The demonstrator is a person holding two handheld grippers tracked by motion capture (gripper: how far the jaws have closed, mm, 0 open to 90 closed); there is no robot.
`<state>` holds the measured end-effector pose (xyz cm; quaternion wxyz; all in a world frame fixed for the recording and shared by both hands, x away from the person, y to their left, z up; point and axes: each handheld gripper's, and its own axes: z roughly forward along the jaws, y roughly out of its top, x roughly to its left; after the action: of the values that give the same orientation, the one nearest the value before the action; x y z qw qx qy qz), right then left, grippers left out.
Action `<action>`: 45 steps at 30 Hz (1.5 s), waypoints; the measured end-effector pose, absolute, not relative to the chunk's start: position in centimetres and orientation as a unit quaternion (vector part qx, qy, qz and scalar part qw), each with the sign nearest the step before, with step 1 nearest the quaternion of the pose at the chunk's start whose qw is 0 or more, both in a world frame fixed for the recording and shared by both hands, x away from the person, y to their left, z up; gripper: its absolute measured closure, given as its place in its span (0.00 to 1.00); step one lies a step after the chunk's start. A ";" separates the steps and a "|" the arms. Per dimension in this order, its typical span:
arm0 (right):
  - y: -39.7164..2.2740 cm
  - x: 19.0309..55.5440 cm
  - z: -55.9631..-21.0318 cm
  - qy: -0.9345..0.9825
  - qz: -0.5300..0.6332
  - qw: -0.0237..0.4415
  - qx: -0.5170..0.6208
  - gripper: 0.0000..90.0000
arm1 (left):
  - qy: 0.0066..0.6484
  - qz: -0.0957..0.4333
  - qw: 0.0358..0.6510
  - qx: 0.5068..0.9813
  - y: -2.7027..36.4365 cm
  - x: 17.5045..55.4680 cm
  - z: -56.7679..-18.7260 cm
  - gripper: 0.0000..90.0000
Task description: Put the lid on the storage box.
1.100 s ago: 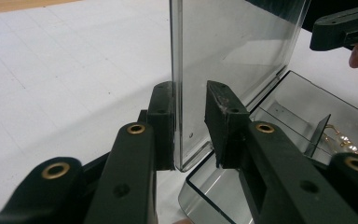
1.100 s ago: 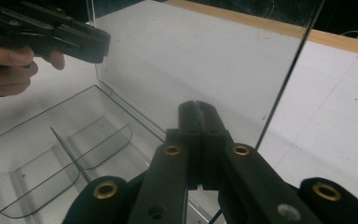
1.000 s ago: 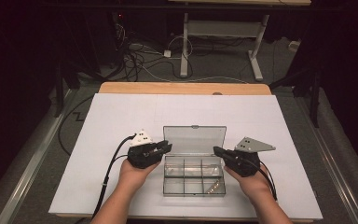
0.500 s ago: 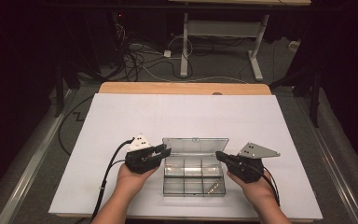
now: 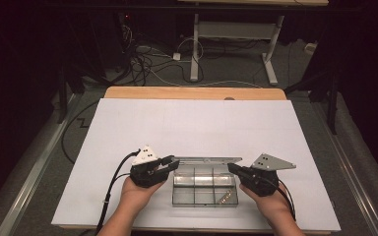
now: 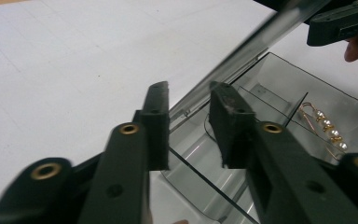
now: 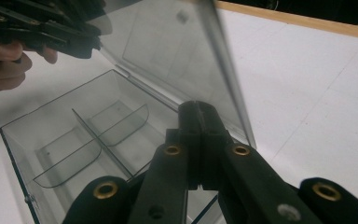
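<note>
Clear compartment box is sitting on the white table between both grippers, left gripper spreading with nothing pinched, right gripper staying clenched at the lid edge.

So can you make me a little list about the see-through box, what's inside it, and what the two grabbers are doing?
box: clear plastic box with dividers, on the white table
lid: clear lid tilted partway over the box
inside: gold earring with pearls in one compartment
left gripper: left gripper, jaws apart at the lid's edge, just been opening
right gripper: right gripper, jaws shut, at the lid's other end
</note>
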<state>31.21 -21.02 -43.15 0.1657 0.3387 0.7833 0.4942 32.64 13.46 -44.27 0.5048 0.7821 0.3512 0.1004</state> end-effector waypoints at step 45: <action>-23.0 28.7 -44.7 0.794 0.469 0.161 0.351 1.00 | 0.315 0.040 0.498 0.807 13.8 28.4 -45.1 0.97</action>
<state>28.68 -22.99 -44.66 0.1609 0.3507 0.7944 0.4691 28.42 13.75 -45.12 0.4984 0.8065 0.3153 0.0404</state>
